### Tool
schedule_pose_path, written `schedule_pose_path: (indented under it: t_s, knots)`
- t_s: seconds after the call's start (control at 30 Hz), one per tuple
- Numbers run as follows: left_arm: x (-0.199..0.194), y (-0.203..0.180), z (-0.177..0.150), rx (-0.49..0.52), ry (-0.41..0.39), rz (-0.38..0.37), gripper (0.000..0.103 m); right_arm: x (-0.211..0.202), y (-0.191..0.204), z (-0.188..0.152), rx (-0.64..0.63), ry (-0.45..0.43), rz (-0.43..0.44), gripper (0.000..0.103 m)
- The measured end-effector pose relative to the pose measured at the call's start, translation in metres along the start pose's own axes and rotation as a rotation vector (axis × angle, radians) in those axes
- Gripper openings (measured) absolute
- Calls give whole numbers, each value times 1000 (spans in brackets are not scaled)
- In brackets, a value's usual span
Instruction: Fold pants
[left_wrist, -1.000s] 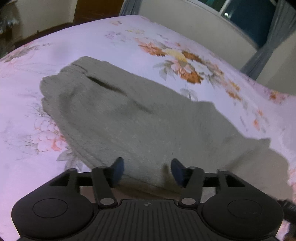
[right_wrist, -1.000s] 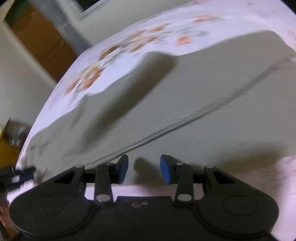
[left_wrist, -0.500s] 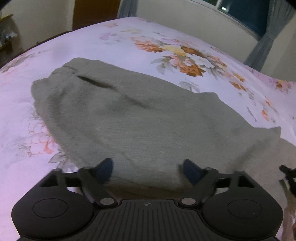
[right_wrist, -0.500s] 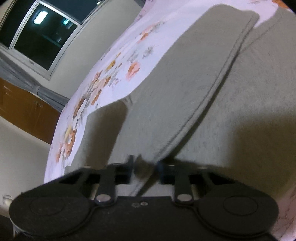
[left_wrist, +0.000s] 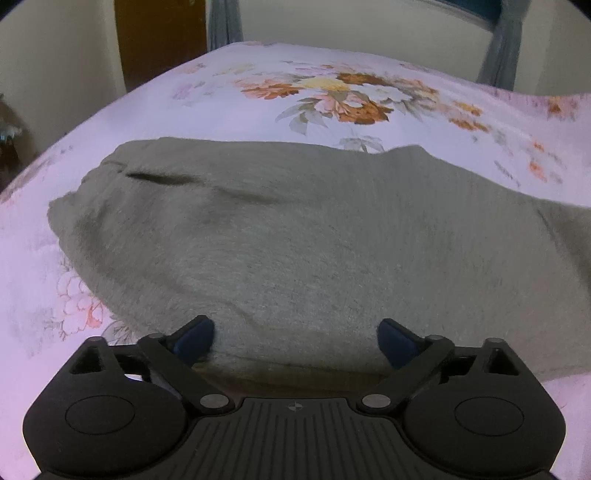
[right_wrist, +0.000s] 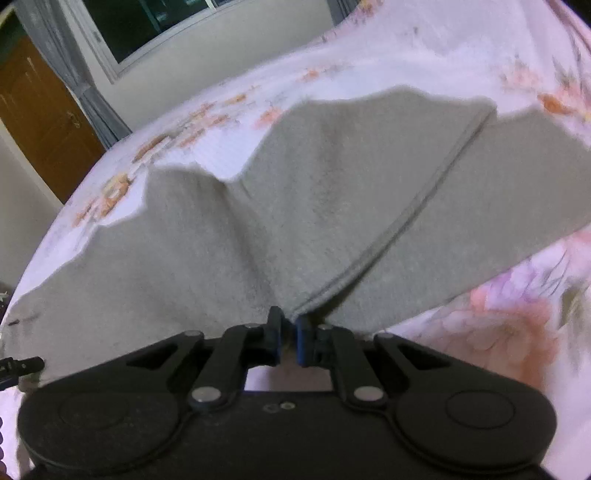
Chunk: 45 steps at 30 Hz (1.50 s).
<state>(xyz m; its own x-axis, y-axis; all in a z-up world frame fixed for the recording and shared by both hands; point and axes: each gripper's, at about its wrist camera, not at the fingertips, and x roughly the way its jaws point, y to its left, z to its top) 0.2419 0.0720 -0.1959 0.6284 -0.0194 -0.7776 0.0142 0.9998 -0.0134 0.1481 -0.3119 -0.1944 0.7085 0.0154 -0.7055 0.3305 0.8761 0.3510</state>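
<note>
Grey fleece pants (left_wrist: 295, 236) lie spread on a pink floral bedsheet (left_wrist: 258, 96). The waistband end with a dark pocket slit lies at the far left in the left wrist view. My left gripper (left_wrist: 295, 341) is wide open, its blue fingertips (left_wrist: 195, 338) resting at the near edge of the pants. My right gripper (right_wrist: 288, 332) is shut on the near hemmed edge of the pants (right_wrist: 332, 206) and lifts the fabric, so a fold ridge runs away from the jaws.
The bed (right_wrist: 517, 317) fills both views. A wooden door (right_wrist: 40, 122), grey curtains (right_wrist: 55, 44) and a dark window (right_wrist: 155, 22) stand behind it along a cream wall. The left gripper's tip shows at the left edge of the right wrist view (right_wrist: 18, 367).
My left gripper opened wider and dropped lower at the pants' near edge. My right gripper closed on the hemmed edge and raised it, bunching the fabric into a ridge.
</note>
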Motion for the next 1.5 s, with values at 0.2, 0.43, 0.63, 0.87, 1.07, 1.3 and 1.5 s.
schedule_pose_path:
  t_s: [0.2, 0.43, 0.63, 0.87, 1.07, 1.3, 1.5]
  knots:
    - [1, -7, -1, 6, -8, 26, 103, -23, -18, 18, 89, -38, 79, 34]
    - [1, -8, -1, 4, -11, 26, 103, 1, -77, 52, 260, -49, 20, 34]
    - [4, -9, 1, -2, -3, 35, 103, 21, -101, 78, 319, -104, 12, 33]
    - [6, -9, 3, -4, 3, 41, 103, 28, -106, 103, 298, -153, -1, 8]
    - [5, -9, 2, -3, 0, 45, 103, -40, -72, 106, 9, -344, -63, 7]
    - [5, -9, 1, 0, -7, 46, 103, -33, -114, 48, 108, -161, -153, 8]
    - [4, -9, 1, 5, -7, 46, 103, -33, -132, 48, 228, -167, -100, 29]
